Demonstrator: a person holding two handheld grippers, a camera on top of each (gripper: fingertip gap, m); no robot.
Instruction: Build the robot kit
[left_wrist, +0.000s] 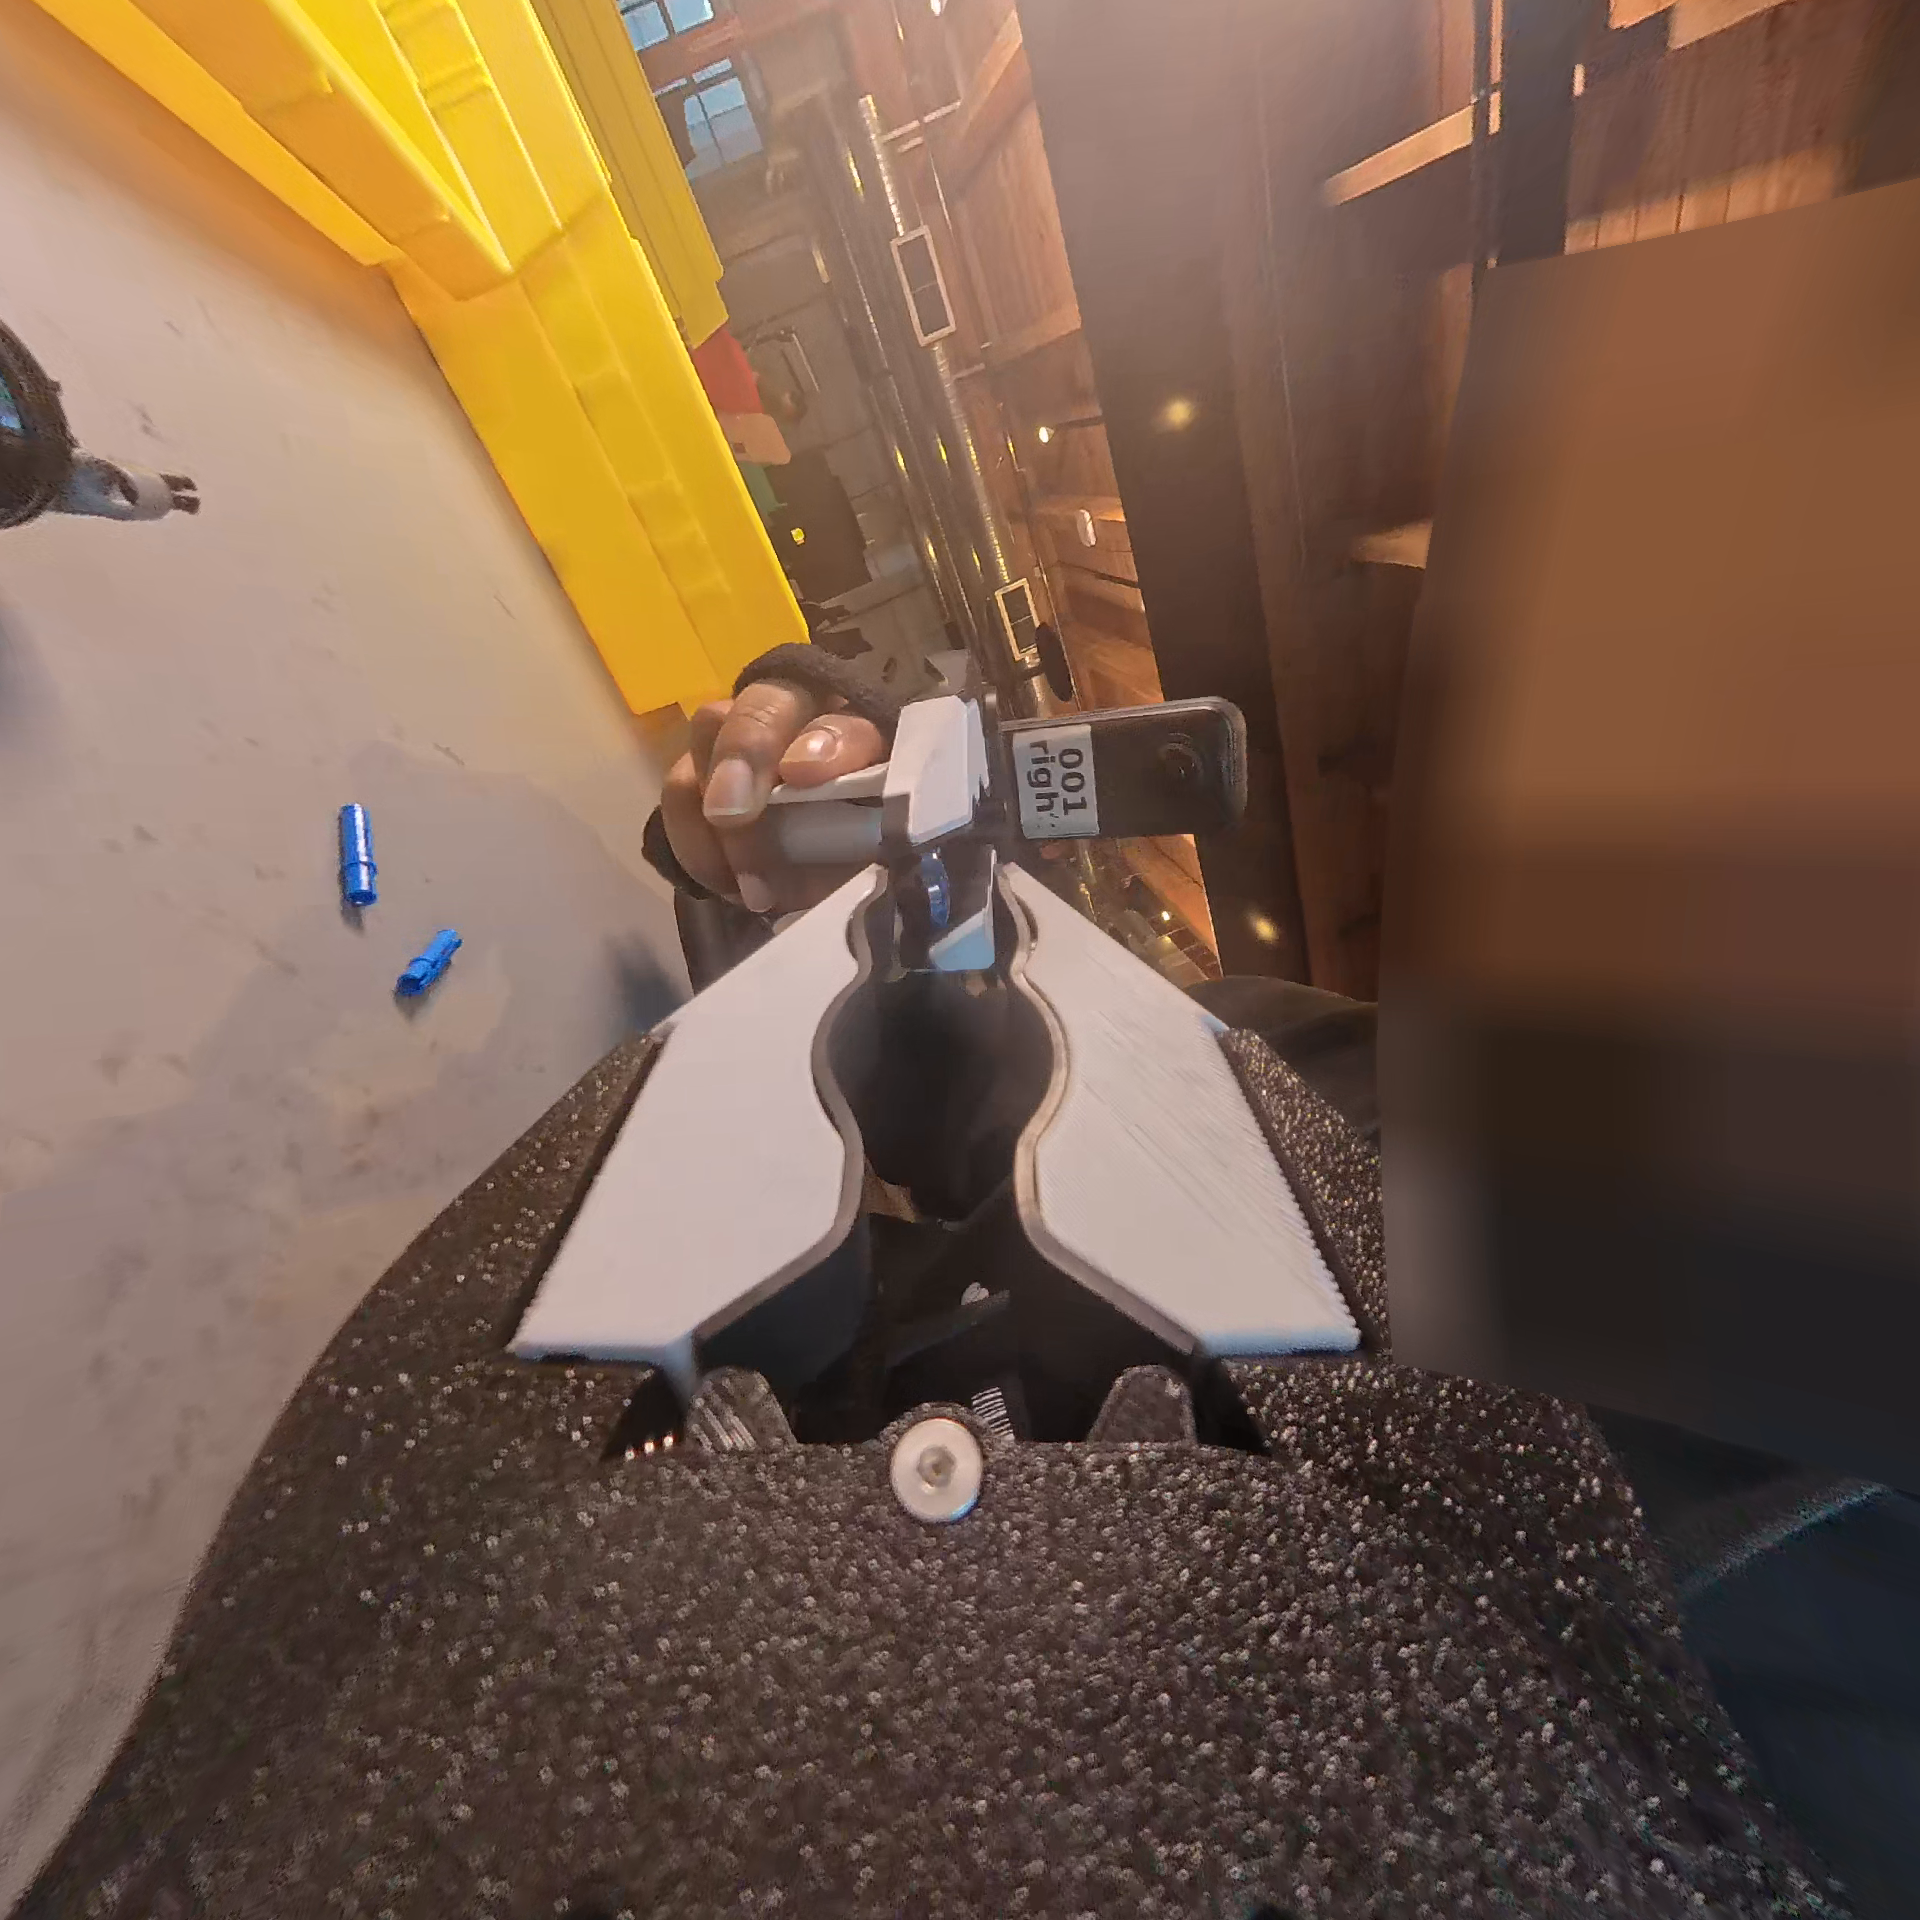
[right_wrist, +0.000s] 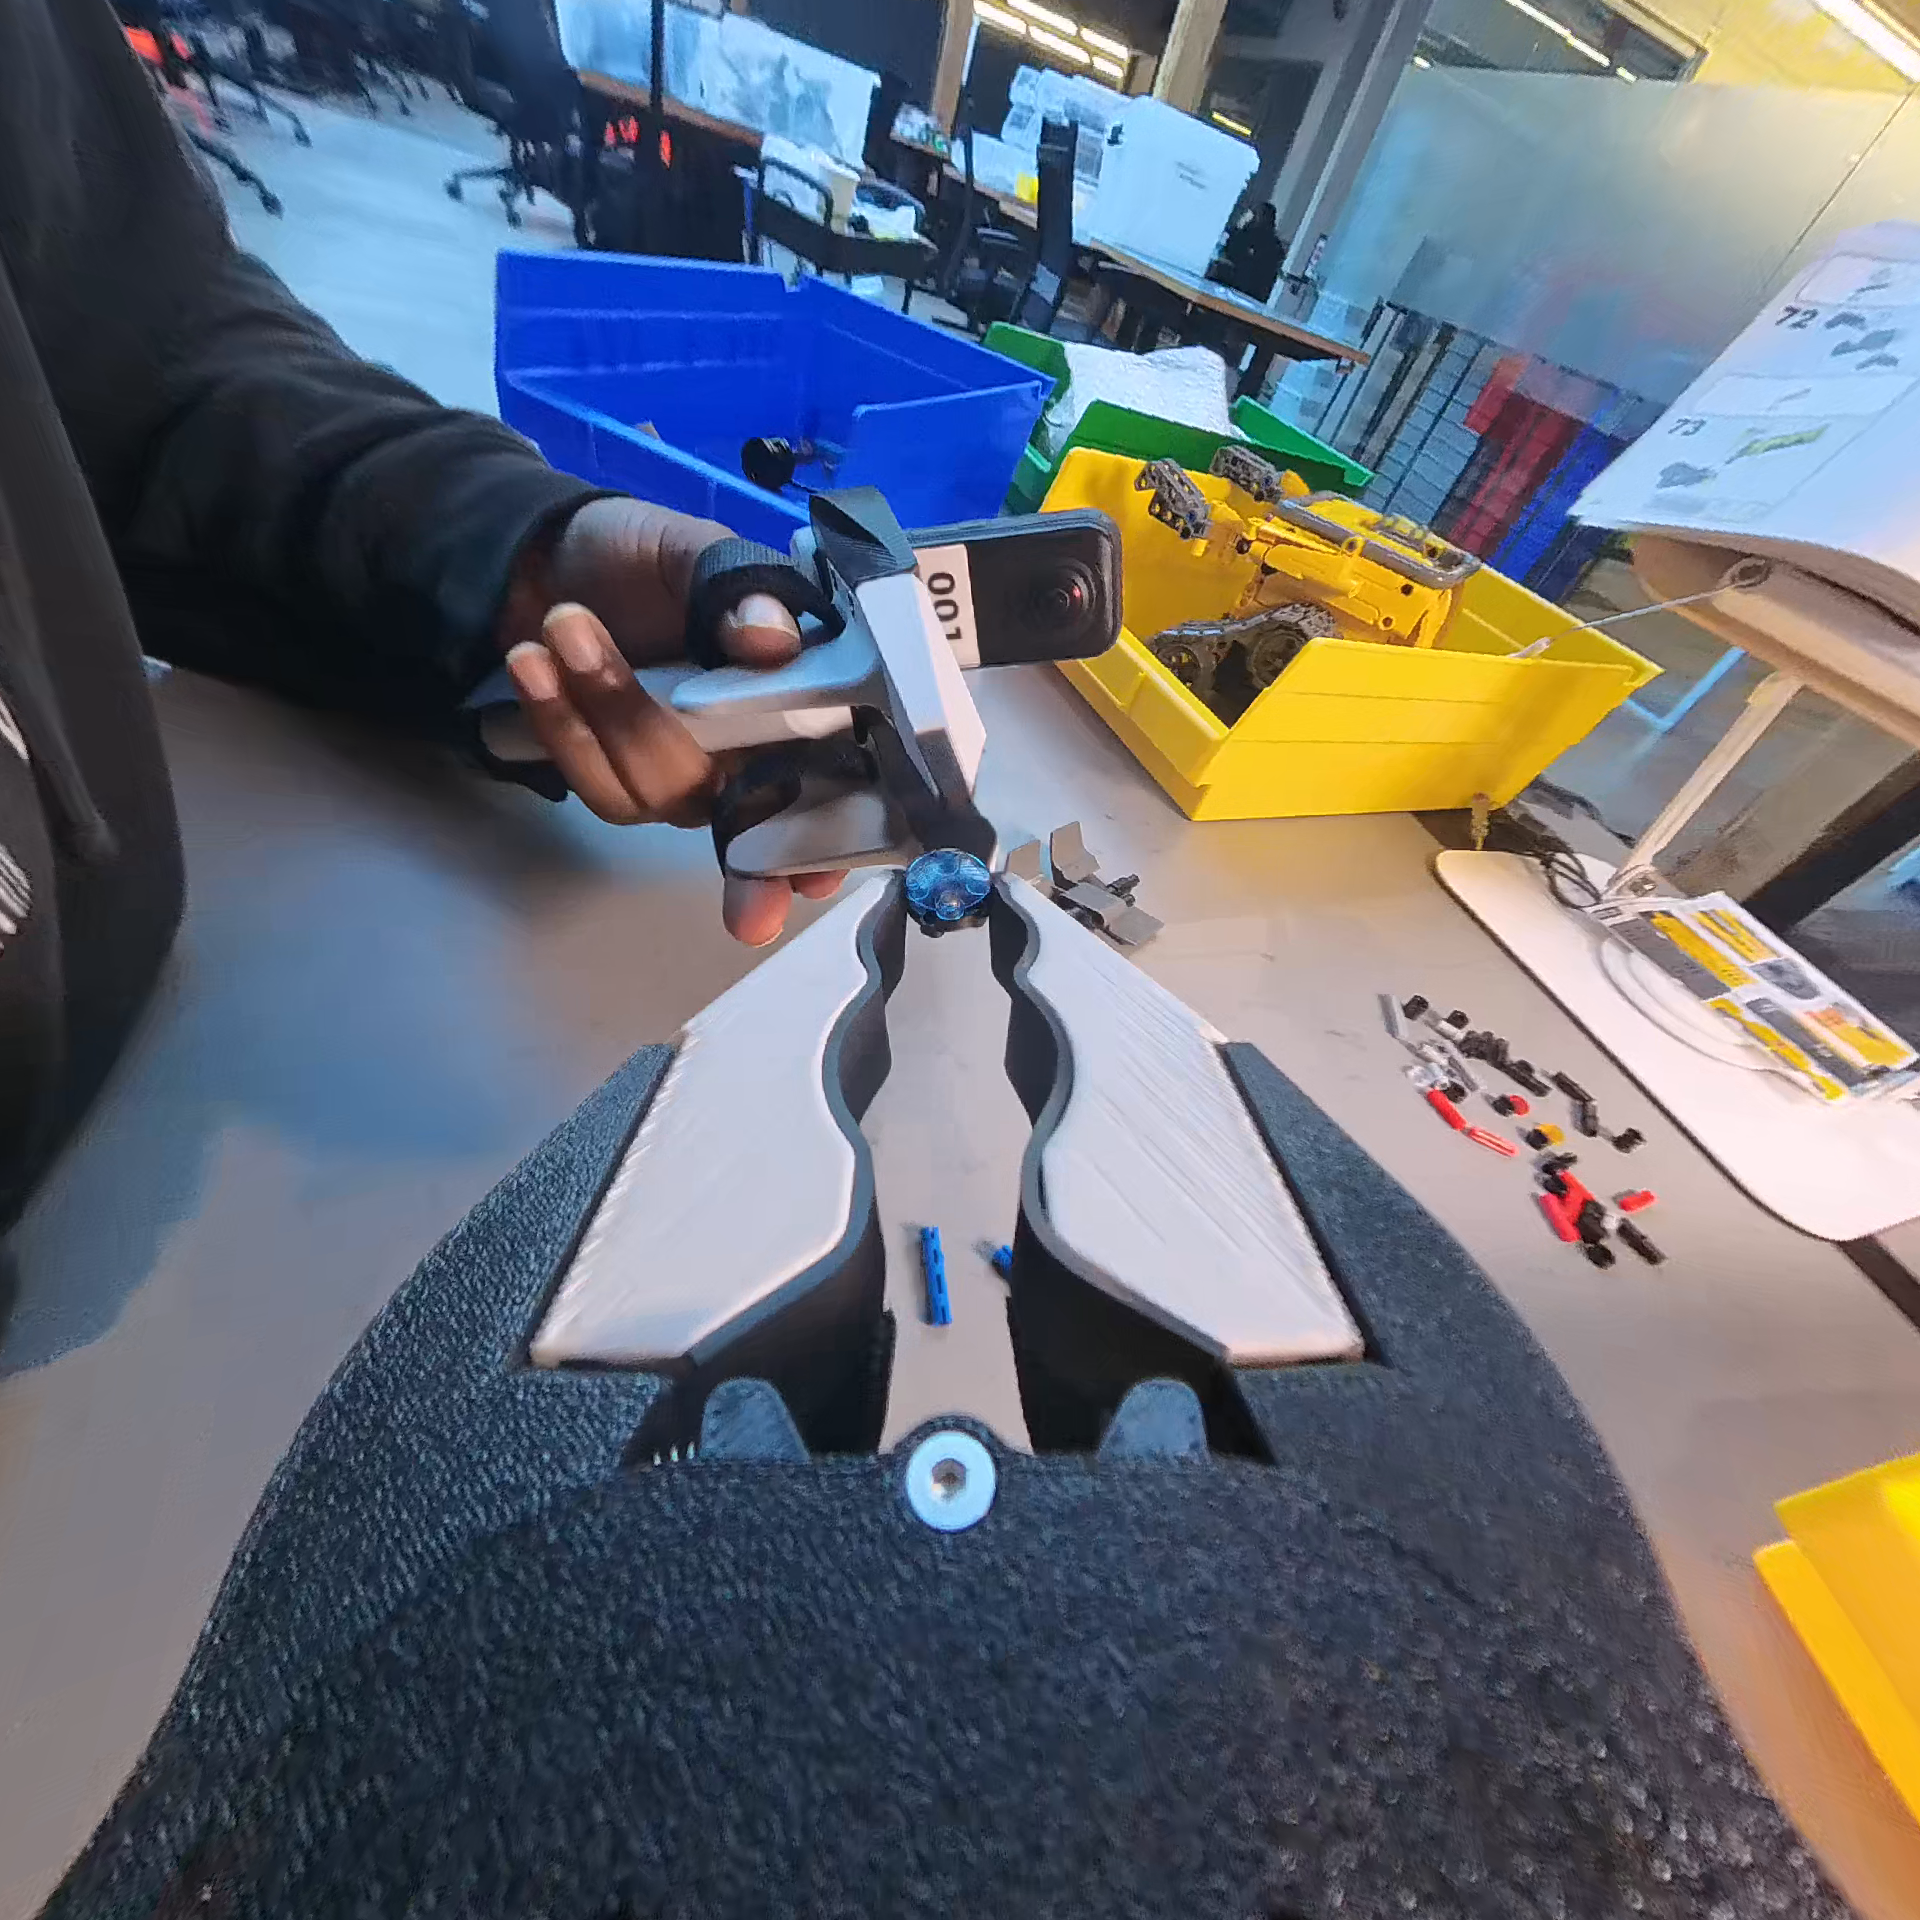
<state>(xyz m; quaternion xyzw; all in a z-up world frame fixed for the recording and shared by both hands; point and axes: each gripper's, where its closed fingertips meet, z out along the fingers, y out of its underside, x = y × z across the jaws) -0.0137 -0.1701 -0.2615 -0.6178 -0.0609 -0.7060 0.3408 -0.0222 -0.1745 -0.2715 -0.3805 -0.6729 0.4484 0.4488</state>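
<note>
Both grippers raised above the grey table, tips meeting. Right gripper clamped on a small blue round toy-brick piece. Left gripper closed at the same piece, seen edge-on; grip on it unclear. Two blue pins lie loose below, yellow bin with a tracked model well apart. Judgement: keep tips aligned, steady pressure
</note>
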